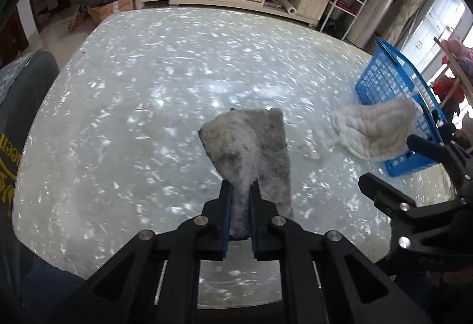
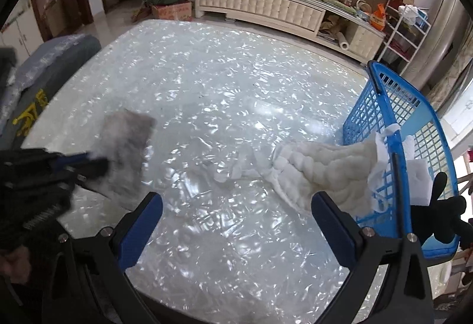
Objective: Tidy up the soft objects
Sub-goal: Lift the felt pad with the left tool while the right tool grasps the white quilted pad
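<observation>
Both wrist views steep, sharing table (image 1: 118, 87).

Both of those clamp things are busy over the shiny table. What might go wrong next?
The left gripper pinches only one end of the grey fluffy cloth, so it might slip free. The white knitted cloth lies half over the blue basket rim and could slide off. The open right gripper could bump that rim.

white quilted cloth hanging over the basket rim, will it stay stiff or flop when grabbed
The white quilted cloth probably flops: it already drapes over the blue basket rim. Its padded look suggests it is light. Its hanging end may snag on the lattice.
</observation>
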Demonstrator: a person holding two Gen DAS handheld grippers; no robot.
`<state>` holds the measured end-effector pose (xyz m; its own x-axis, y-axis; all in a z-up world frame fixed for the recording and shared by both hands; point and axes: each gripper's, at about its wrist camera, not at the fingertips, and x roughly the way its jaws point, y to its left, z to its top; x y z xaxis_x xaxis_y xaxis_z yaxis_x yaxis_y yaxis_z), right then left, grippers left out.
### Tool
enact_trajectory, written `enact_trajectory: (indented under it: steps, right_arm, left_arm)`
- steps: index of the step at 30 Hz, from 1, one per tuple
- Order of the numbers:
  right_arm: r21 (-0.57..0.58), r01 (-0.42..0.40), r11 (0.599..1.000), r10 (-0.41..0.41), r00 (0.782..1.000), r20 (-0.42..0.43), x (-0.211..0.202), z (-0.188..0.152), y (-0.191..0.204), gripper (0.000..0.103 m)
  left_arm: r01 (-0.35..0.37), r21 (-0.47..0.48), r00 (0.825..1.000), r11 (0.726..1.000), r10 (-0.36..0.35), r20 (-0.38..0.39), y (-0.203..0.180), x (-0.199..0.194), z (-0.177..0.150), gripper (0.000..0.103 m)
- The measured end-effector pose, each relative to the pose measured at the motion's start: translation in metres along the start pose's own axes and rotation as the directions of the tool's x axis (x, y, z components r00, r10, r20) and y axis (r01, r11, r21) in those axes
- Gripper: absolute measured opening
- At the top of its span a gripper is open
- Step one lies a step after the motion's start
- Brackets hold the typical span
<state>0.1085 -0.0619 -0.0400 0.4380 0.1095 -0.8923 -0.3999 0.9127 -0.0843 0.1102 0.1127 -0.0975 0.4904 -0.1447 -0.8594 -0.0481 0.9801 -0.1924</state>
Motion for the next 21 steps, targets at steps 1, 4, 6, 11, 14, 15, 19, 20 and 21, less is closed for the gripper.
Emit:
enact_trajectory:
  steps: [1,4,6,11,14,15,19,20,21]
  right_arm:
    - [-0.002,0.007,1.000,-0.007,1.000,-0.004,0.004,0.001,0.001,0.101]
    - [0.009,0.028,1.000,-0.028,0.999,-0.016,0.015,0.004,0.001,0.101]
    - [0.043,0.056,0.998,-0.055,0.998,-0.011,0.022,0.005,-0.005,0.101]
    - [0.153,0.109,0.982,-0.111,0.994,0.003,0.038,0.012,-0.018,0.101]
    - [0.211,0.107,0.972,-0.108,0.994,-0.005,0.052,0.016,-0.031,0.101]
    - [0.223,0.108,0.969,-0.108,0.994,-0.012,0.056,0.017,-0.034,0.101]
    - [0.283,0.103,0.954,-0.088,0.994,-0.064,0.077,0.020,-0.048,0.101]
    - [0.301,0.098,0.949,-0.078,0.994,-0.078,0.081,0.021,-0.051,0.101]
    - [0.312,0.093,0.946,-0.068,0.994,-0.090,0.086,0.021,-0.054,0.101]
  left_arm:
    - [0.000,-0.006,1.000,1.000,0.000,0.003,0.005,-0.001,0.001,0.009]
    - [-0.003,-0.019,1.000,1.000,0.003,0.004,0.021,-0.005,0.001,0.010]
    - [-0.003,-0.022,1.000,1.000,0.003,0.003,0.026,-0.003,0.002,0.010]
    - [0.002,-0.003,1.000,1.000,-0.002,-0.004,0.028,0.005,0.008,0.010]
    - [0.020,0.005,1.000,1.000,-0.020,-0.012,0.025,0.012,0.009,0.010]
    - [0.024,0.007,1.000,1.000,-0.024,-0.013,0.025,0.014,0.010,0.010]
    - [0.019,0.006,1.000,1.000,-0.019,-0.021,0.027,0.018,0.013,0.010]
    - [0.021,0.005,1.000,1.000,-0.021,-0.022,0.028,0.018,0.013,0.010]
    - [0.022,0.004,0.999,1.000,-0.022,-0.023,0.028,0.020,0.014,0.010]
